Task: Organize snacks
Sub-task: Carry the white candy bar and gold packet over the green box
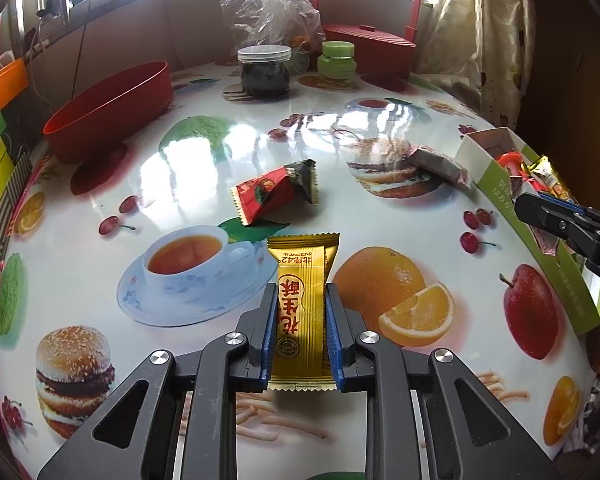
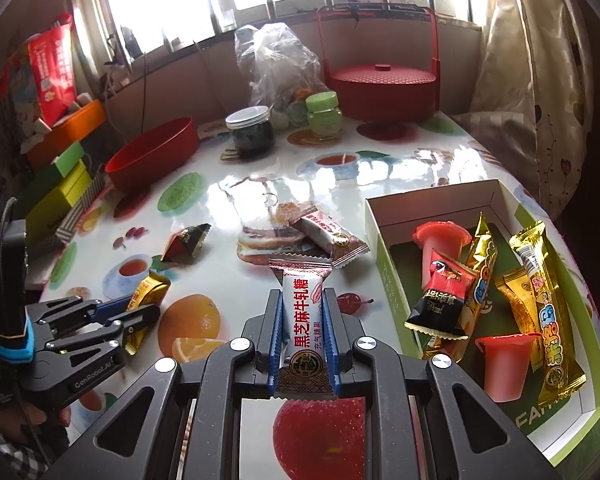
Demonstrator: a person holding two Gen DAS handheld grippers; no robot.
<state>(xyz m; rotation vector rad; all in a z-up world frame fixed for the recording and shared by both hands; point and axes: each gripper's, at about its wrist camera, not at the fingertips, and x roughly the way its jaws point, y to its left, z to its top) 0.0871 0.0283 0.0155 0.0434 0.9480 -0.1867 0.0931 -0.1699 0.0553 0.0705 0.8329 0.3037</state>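
In the left wrist view my left gripper (image 1: 301, 293) is shut on a golden snack packet (image 1: 300, 268) held just above the fruit-print table (image 1: 380, 128). The right wrist view shows my right gripper (image 2: 302, 295) shut on a white nougat packet (image 2: 300, 312). To its right stands an open green-and-white box (image 2: 432, 196) holding several snacks and jelly cups. A red-and-black triangular packet (image 1: 278, 190) and a white-and-brown packet (image 1: 440, 164) lie loose on the table. The right gripper (image 1: 524, 206) appears beside the box (image 1: 496, 176) in the left wrist view.
A red bowl (image 1: 108, 112) sits at the far left. At the back stand a dark jar (image 1: 264, 72), a green jar (image 1: 336, 60), a clear plastic bag (image 1: 268, 4) and a red handled basket (image 1: 368, 44). Coloured boxes (image 2: 60, 188) line the table's left edge.
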